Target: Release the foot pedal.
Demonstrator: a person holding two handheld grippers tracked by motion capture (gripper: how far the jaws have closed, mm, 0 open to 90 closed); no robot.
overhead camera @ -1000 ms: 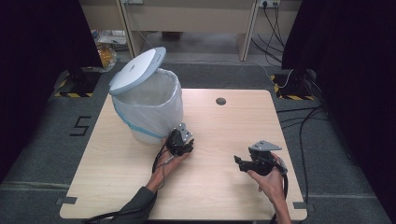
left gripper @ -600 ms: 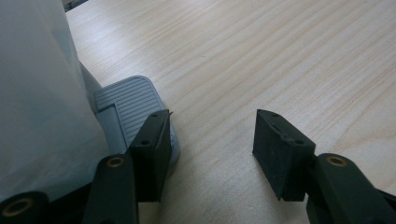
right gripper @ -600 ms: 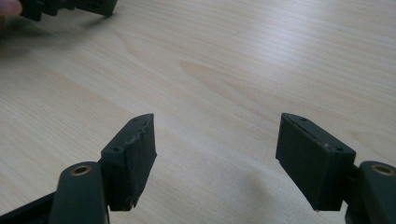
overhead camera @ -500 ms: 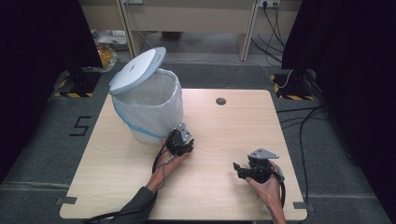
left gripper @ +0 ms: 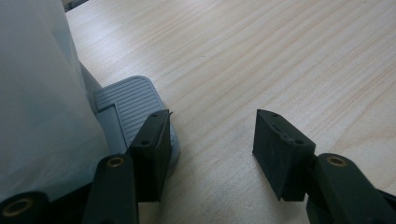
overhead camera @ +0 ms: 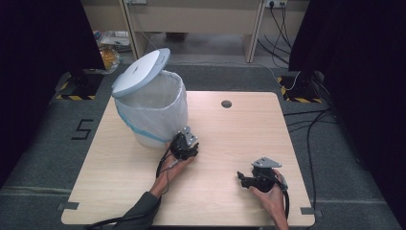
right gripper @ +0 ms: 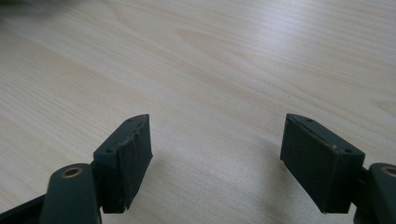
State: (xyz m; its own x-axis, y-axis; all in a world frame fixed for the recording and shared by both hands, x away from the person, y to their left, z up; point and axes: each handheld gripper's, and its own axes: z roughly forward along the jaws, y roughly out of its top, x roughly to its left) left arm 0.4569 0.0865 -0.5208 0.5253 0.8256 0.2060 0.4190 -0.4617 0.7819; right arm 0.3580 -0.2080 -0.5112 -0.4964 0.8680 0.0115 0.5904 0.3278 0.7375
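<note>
Pressing the bin's pedal (left gripper: 133, 105), left gripper (left gripper: 210, 140) jaws apart; lid (overhead camera: 141, 72) up. Right gripper (right gripper: 215, 154), apart, seemingly idles.

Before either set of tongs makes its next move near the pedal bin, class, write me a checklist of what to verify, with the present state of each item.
1. Left tongs open: ok, jaws apart, nothing between them.
2. Left tongs at the bin's pedal: ok, one jaw beside it.
3. Lid raised on the bin: ok, tilted up.
4. Liner bag free of the jaws: cannot tell, it hangs very close.
5. Right tongs open and empty: ok.
6. Table bare between the hands: ok.
</note>
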